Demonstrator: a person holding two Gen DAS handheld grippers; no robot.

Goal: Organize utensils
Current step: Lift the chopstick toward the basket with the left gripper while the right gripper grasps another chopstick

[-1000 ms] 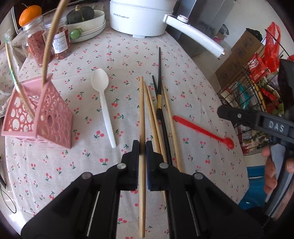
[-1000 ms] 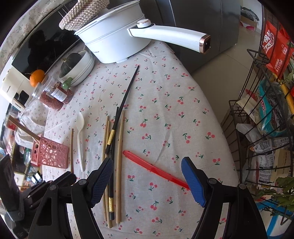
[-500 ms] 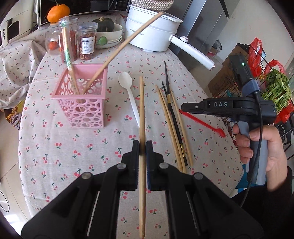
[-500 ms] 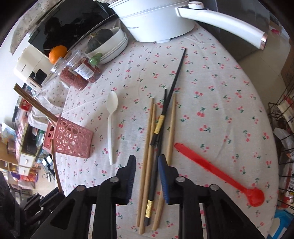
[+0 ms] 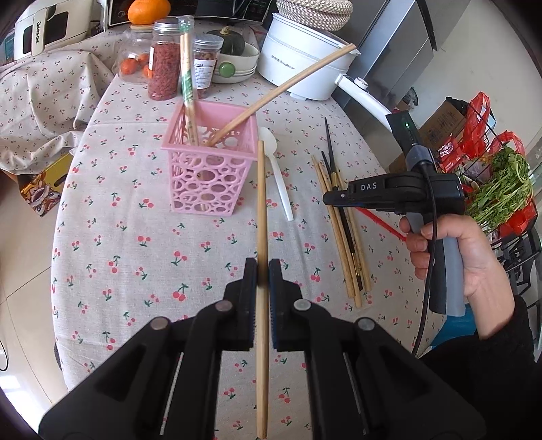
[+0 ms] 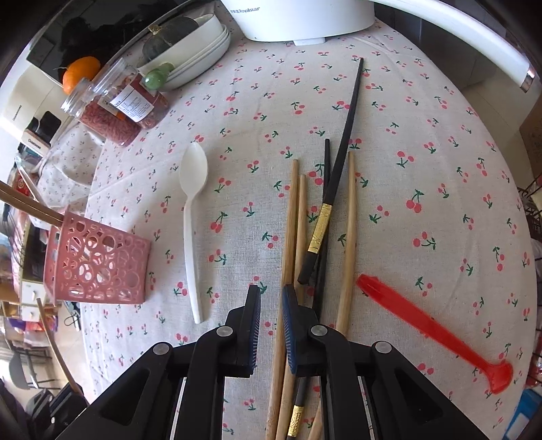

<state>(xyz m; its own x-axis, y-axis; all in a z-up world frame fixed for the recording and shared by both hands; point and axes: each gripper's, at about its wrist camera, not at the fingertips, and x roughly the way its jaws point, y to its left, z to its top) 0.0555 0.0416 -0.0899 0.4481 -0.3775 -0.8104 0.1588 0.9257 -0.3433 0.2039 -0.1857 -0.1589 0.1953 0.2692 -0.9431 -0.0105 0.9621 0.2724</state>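
My left gripper is shut on a wooden chopstick, held above the cherry-print cloth and pointing at the pink basket. That basket holds two chopsticks, one of them wrapped. A white spoon lies just right of it. My right gripper hangs low over the loose bundle of wooden chopsticks and black chopsticks. Its jaws are closing to a narrow gap. The leftmost wooden chopstick shows in that gap beside the right pad, apart from the left pad. A red spoon lies to the right.
At the table's far end stand a white pot, stacked bowls, jars and an orange. A wire rack of groceries stands off the table's right edge. A hand holds the right gripper there.
The left gripper pulled back with its chopstick, so the basket now stands ahead of it. The right gripper's wide jaws narrowed and it sank over the chopstick bundle.
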